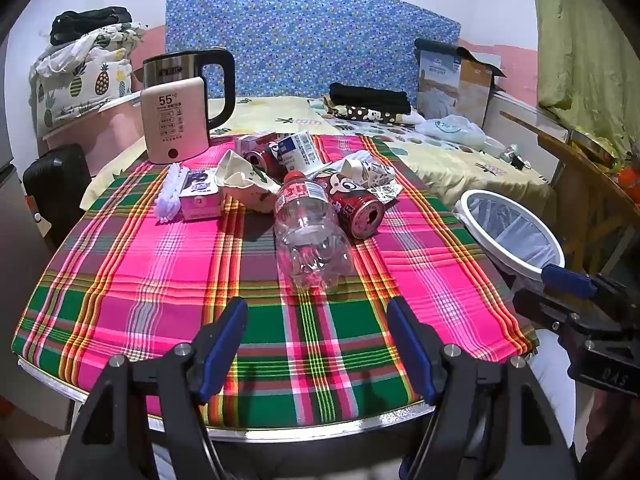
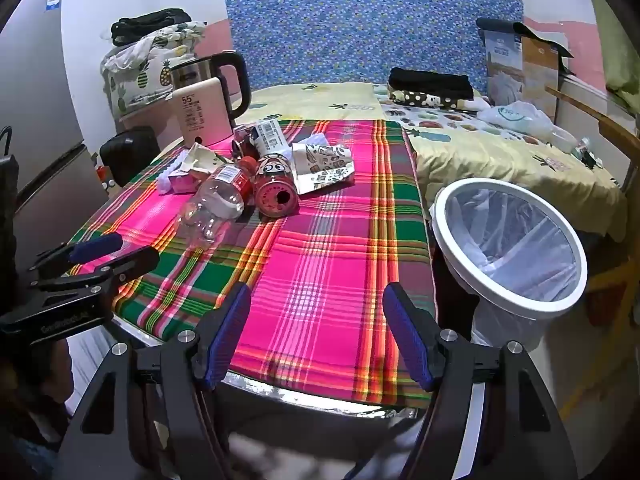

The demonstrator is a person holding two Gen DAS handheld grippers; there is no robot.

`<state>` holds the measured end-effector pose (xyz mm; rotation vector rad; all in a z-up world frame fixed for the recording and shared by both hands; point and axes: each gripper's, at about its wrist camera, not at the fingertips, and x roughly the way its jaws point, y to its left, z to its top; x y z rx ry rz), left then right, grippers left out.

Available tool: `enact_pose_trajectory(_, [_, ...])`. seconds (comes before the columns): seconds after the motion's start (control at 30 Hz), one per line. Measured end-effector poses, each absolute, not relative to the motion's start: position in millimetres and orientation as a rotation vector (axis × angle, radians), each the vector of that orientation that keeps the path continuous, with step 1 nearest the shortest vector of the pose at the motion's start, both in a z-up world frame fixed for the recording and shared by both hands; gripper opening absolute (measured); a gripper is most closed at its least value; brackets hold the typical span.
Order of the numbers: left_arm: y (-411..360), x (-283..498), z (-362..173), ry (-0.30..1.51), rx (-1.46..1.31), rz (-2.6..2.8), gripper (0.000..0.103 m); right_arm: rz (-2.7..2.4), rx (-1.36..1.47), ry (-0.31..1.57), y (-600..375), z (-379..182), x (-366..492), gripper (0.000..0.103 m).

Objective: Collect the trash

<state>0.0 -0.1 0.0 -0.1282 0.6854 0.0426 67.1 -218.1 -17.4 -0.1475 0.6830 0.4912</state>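
Trash lies in a heap at the table's far middle: a clear plastic bottle (image 1: 308,236) (image 2: 218,204) on its side, a red can (image 1: 356,208) (image 2: 276,192), crumpled printed paper (image 1: 372,172) (image 2: 324,164), a small pink carton (image 1: 200,196), a crumpled cream wrapper (image 1: 244,180) and a carton with a barcode (image 1: 298,152) (image 2: 268,136). My left gripper (image 1: 318,312) (image 2: 116,248) is open and empty, just short of the bottle. My right gripper (image 2: 316,300) (image 1: 576,280) is open and empty over the table's near right part. A white bin (image 1: 510,232) (image 2: 508,248) with a clear liner stands off the table's right side.
A pink plaid cloth (image 1: 160,264) (image 2: 332,248) covers the table. A kettle (image 1: 188,80) (image 2: 216,72) and a pink box marked 55 (image 1: 174,124) (image 2: 200,112) stand at the far left. A bed (image 1: 460,160) with clothes, a bag and a cardboard box lies behind.
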Motion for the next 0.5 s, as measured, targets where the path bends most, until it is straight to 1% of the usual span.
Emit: enact_pose_trajectory(0.5, [-2.9,1.9,0.4,0.680,-0.114,0.040,0.074,0.490,-0.147,0.671,-217.5,-13.4,65.3,0.070])
